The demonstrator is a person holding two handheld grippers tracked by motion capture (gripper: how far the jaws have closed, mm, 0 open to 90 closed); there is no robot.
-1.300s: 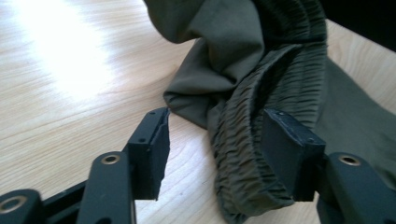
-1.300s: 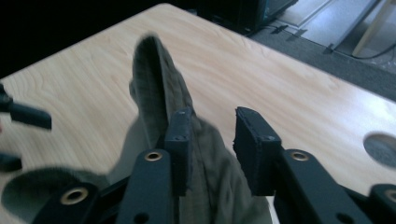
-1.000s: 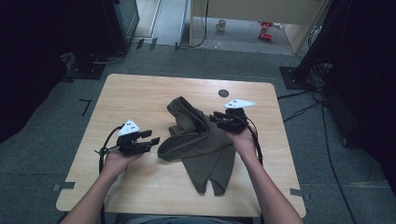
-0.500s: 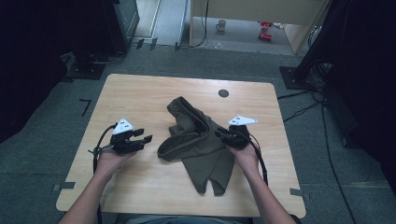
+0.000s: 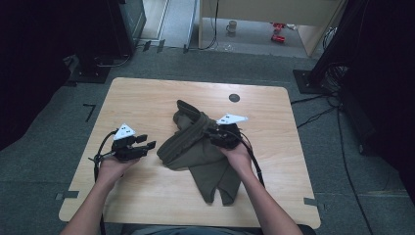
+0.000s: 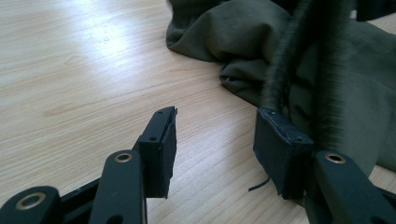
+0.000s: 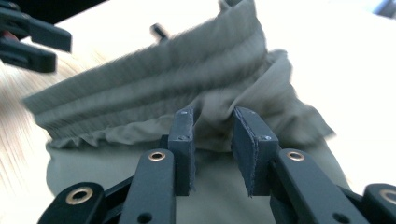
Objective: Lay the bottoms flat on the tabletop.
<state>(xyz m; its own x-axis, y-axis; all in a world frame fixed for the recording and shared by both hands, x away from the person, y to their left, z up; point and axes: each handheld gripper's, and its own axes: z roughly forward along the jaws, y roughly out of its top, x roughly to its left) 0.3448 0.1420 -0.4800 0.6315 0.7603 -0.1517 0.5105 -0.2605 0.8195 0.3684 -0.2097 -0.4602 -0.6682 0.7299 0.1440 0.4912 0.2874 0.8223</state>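
Observation:
An olive-green garment with a ribbed elastic waistband lies crumpled in the middle of the wooden table. My left gripper rests on the table just left of the garment, open, with bare wood between its jaws. Its own view shows the left gripper with the garment ahead and to the right, its nearest fold beside the right jaw. My right gripper sits over the garment at the waistband. The right gripper is open a little, its jaws over the gathered fabric below the band.
A dark round grommet sits in the table's far side. Bare wood lies left and right of the garment. Black equipment stands and cables surround the table on the grey floor. A mug stands on the floor far behind.
My right gripper has moved left from the garment's right edge onto the waistband. The left gripper has drawn back slightly left and stays open. The garment has hardly shifted.

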